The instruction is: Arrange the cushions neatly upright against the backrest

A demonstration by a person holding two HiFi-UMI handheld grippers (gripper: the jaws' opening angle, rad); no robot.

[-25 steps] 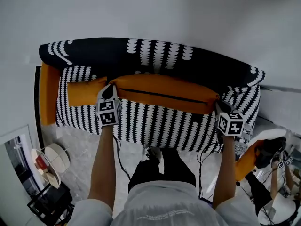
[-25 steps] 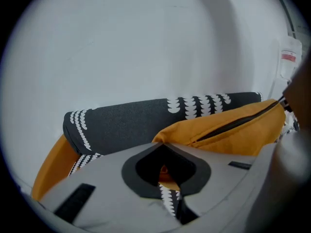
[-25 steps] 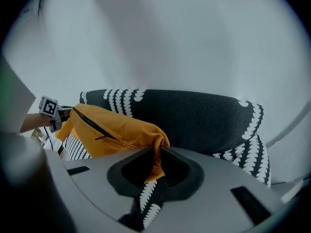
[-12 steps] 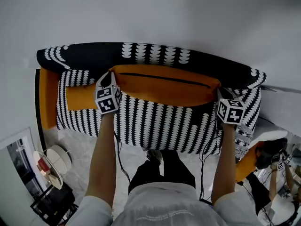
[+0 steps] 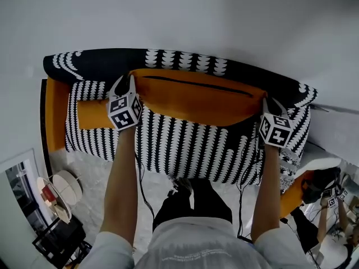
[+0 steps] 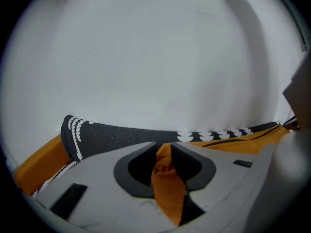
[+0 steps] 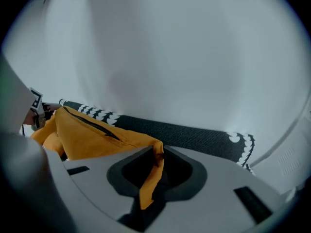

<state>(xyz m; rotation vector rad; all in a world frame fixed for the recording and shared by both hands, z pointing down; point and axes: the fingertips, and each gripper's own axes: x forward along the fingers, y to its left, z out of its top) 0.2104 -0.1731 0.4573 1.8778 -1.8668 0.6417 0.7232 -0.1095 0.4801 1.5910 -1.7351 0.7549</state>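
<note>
A long orange cushion [image 5: 196,97] with a dark zipper stands along the black-and-white sofa's backrest [image 5: 168,63]. My left gripper [image 5: 124,84] is at its left end and my right gripper [image 5: 270,103] at its right end. In the left gripper view the jaws [image 6: 164,152] have just been opening, and the cushion's corner [image 6: 167,188] still lies in the gap between them. In the right gripper view the gripper [image 7: 158,154] is shut on the cushion's other corner [image 7: 92,137]. A smaller orange cushion [image 5: 92,115] lies flat on the seat at the left.
An orange pad [image 5: 55,114] covers the sofa's left arm. A white wall rises behind the backrest. On the floor at the lower left stand a round side table [image 5: 53,198] and a black stand [image 5: 59,240]. Cables trail in front of the sofa. Another person [image 5: 320,186] is at the lower right.
Both grippers carried the long cushion away from the seat's middle and back toward the backrest. It now stands higher against it, zipper edge on top.
</note>
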